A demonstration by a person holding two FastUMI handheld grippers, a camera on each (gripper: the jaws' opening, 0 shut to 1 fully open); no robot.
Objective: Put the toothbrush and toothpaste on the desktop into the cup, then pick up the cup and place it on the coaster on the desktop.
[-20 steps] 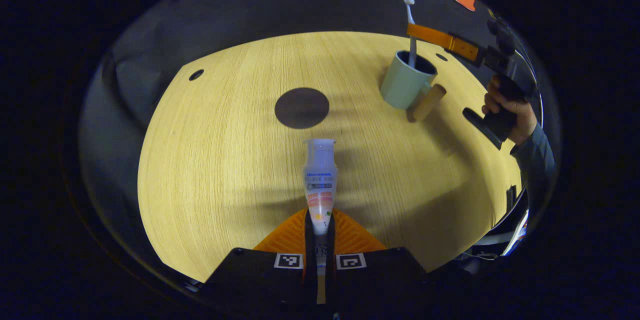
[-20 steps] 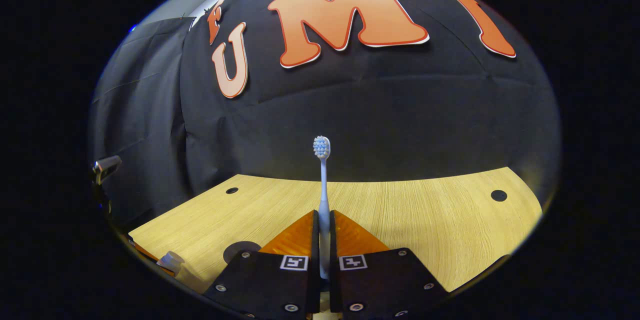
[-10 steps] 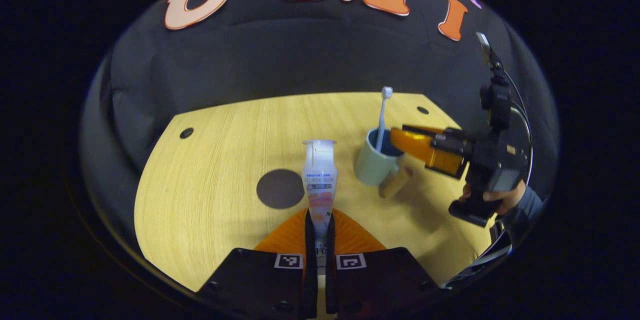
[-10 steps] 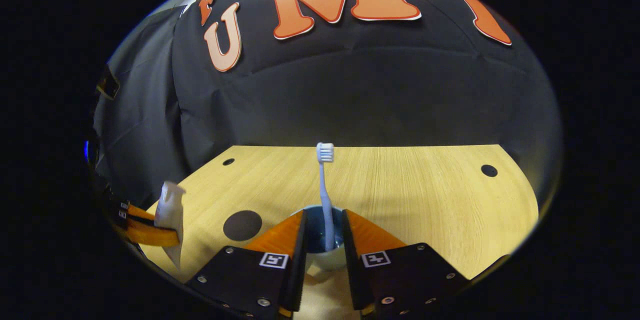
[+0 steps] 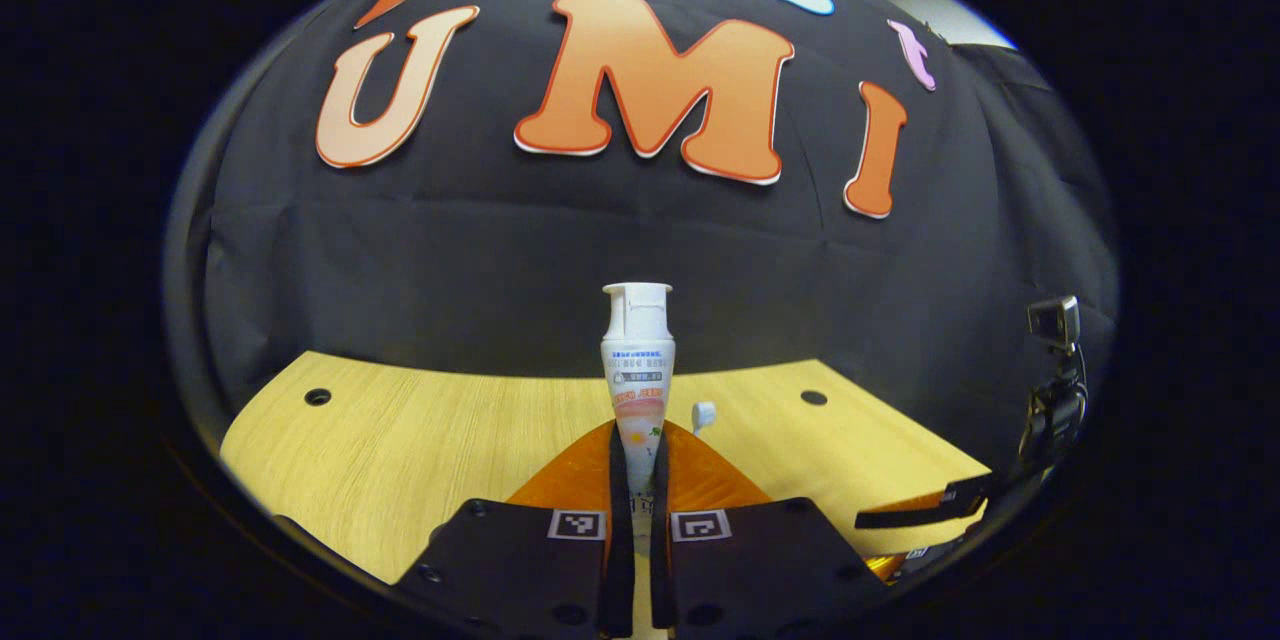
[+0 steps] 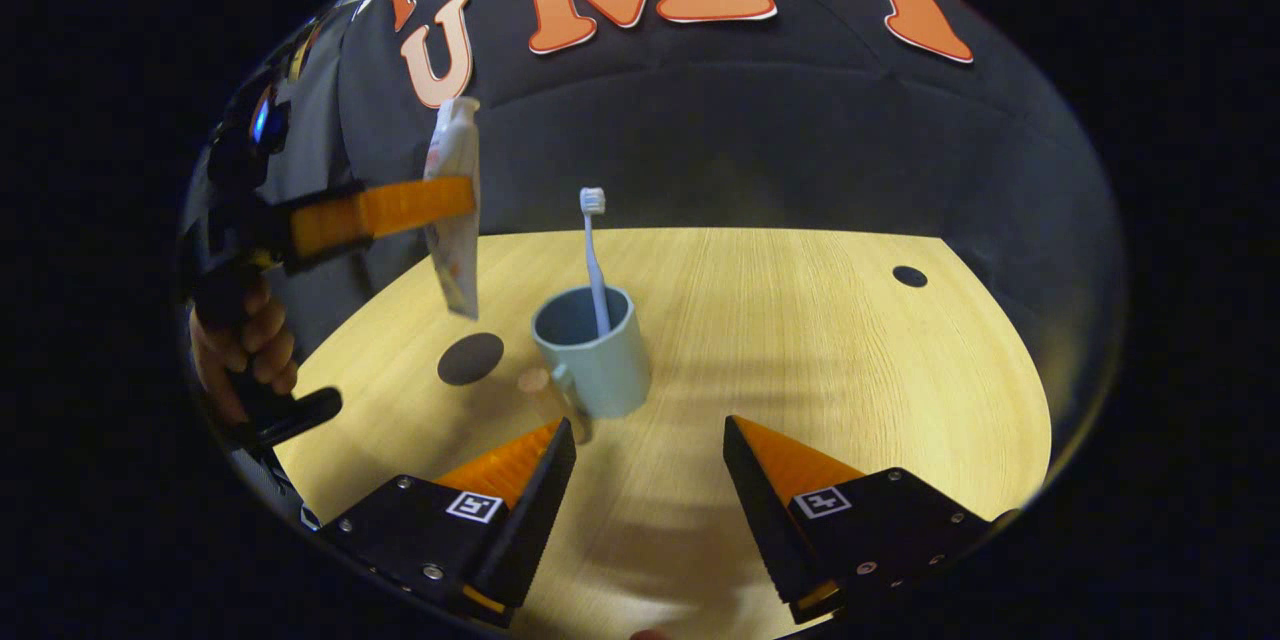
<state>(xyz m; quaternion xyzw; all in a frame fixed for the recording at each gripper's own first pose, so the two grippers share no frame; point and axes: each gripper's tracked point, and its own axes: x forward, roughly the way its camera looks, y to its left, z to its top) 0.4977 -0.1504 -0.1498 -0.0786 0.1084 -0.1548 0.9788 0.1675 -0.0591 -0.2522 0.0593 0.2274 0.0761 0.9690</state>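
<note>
In the right gripper view a pale blue-grey cup [image 6: 592,350] with a wooden handle stands on the wooden desktop [image 6: 800,320], and a white toothbrush [image 6: 593,255] stands upright inside it. My right gripper [image 6: 648,440] is open just in front of the cup, holding nothing. The white toothpaste tube [image 5: 638,370] is held upright, cap up, with my left gripper [image 5: 636,450] shut on its lower part. The right gripper view shows that tube [image 6: 452,210] hanging in the air left of the cup, above the table. A dark round coaster [image 6: 470,358] lies on the desktop left of the cup. The toothbrush head [image 5: 704,414] peeks over my left fingers.
A person's hand [image 6: 235,340] holds the left gripper's handle at the left of the right gripper view. Small dark holes [image 6: 909,276] mark the desktop near its corners. The right gripper's body [image 5: 1045,420] stands at the right edge of the left gripper view.
My right gripper let go of the toothbrush in the cup, opened wide and backed away. My left gripper lifted and tilted up with the toothpaste, moving toward the cup.
</note>
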